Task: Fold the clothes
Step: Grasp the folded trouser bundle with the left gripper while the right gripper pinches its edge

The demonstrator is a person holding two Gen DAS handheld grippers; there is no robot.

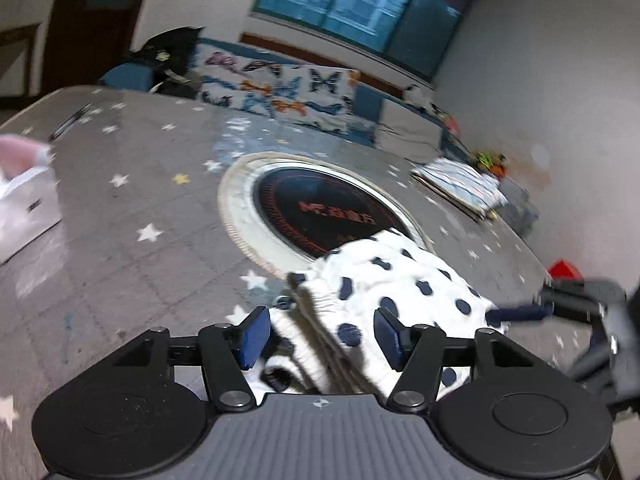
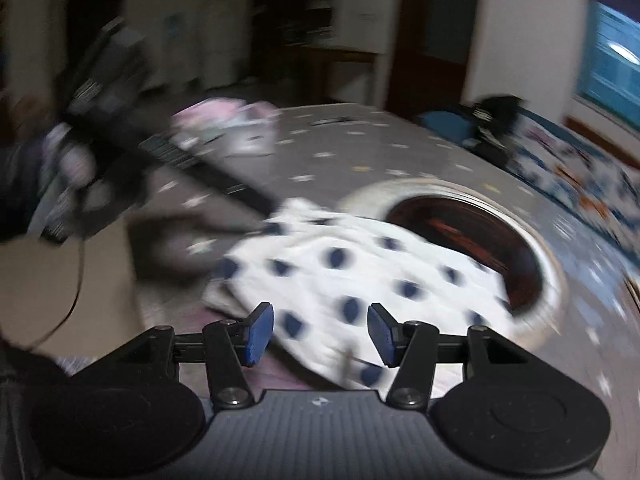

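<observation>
A white garment with navy dots point(image 1: 400, 280) lies bunched on the grey star-patterned table point(image 1: 120, 220), its far edge over the round black hob point(image 1: 328, 208). My left gripper point(image 1: 320, 336) is open, its blue pads on either side of the garment's near ribbed edge without pressing it. From the right, a blue fingertip point(image 1: 520, 314) of the other gripper reaches the garment's edge. In the blurred right wrist view my right gripper point(image 2: 320, 334) is open over the dotted garment point(image 2: 360, 268). The left gripper's dark body point(image 2: 104, 132) comes in from the upper left.
A white box point(image 1: 28, 208) with something pink stands at the table's left edge. Folded clothes point(image 1: 460, 184) are stacked at the far right, next to a red object point(image 1: 564, 268). A butterfly-print sofa point(image 1: 280, 88) lies beyond. A pink and white pile point(image 2: 228, 128) sits far across the table.
</observation>
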